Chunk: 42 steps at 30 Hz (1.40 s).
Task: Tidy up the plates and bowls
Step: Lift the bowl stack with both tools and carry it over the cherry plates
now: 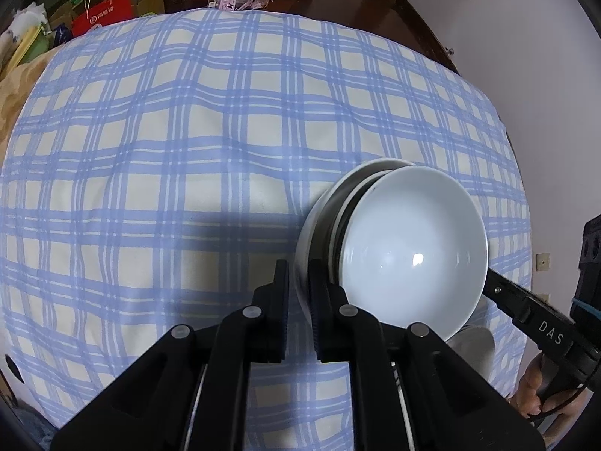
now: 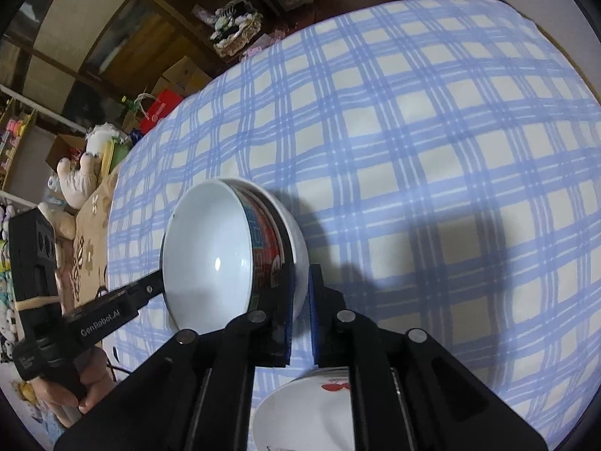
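Note:
A stack of nested bowls (image 1: 409, 248) is held tilted above the blue checked tablecloth (image 1: 188, 150), white inside, with a red and dark pattern on the outside of the inner bowl (image 2: 263, 248). My left gripper (image 1: 298, 285) is shut on the white outer bowl's rim (image 1: 304, 263) at one side. My right gripper (image 2: 300, 285) is shut on the outer bowl's rim (image 2: 298, 263) at the opposite side. Each gripper shows in the other's view: right gripper (image 1: 526, 304), left gripper (image 2: 124, 300). Another white bowl with a red mark (image 2: 311, 409) lies below my right gripper.
The tablecloth (image 2: 432, 150) covers a dark wooden table (image 1: 357, 3). Boxes and a red bag (image 1: 101, 15) stand beyond the far left edge. Shelves and soft toys (image 2: 79, 180) are at the left. A white wall (image 1: 544, 75) is at the right.

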Each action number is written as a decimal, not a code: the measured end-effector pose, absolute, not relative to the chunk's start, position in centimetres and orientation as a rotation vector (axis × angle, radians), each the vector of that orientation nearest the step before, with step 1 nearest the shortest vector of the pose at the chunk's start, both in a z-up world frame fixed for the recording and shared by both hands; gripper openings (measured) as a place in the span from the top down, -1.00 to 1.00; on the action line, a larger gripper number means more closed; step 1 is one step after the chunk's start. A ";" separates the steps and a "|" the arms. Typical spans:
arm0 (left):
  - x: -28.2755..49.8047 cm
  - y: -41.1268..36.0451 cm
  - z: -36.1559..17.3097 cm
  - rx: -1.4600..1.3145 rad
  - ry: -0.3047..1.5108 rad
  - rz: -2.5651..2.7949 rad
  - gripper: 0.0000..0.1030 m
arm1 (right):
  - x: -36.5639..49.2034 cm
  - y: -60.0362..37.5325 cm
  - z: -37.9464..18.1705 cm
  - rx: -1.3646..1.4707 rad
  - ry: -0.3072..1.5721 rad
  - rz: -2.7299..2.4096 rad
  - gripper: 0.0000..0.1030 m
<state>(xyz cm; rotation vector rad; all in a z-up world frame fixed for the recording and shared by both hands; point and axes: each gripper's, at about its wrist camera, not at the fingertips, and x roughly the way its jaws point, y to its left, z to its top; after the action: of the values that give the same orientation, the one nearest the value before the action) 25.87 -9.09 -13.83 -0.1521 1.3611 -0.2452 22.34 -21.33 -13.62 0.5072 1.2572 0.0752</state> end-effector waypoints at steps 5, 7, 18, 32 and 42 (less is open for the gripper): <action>25.9 -9.6 -13.8 -0.111 1.348 -0.230 0.70 | 23.0 -20.8 -13.9 0.479 1.279 0.054 0.84; 25.9 -10.0 -13.8 -0.084 1.347 -0.219 0.69 | 23.5 -20.3 -14.7 0.458 1.325 0.070 0.84; 25.3 -8.9 -14.0 -0.167 1.313 -0.278 0.88 | 22.1 -18.7 -13.8 0.368 1.208 -0.003 0.85; 23.7 -10.5 -11.7 -0.169 1.292 -0.314 0.88 | 20.5 -20.0 -11.1 0.359 1.154 -0.041 0.85; 20.7 -11.1 -8.4 -0.152 1.256 -0.334 0.87 | 17.4 -20.7 -8.7 0.404 1.127 -0.043 0.85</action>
<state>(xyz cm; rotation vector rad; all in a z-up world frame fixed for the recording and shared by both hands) 20.67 -11.09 -8.36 -0.1518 1.2555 -0.3339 17.38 -20.66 -8.68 0.4036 1.1269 -0.0433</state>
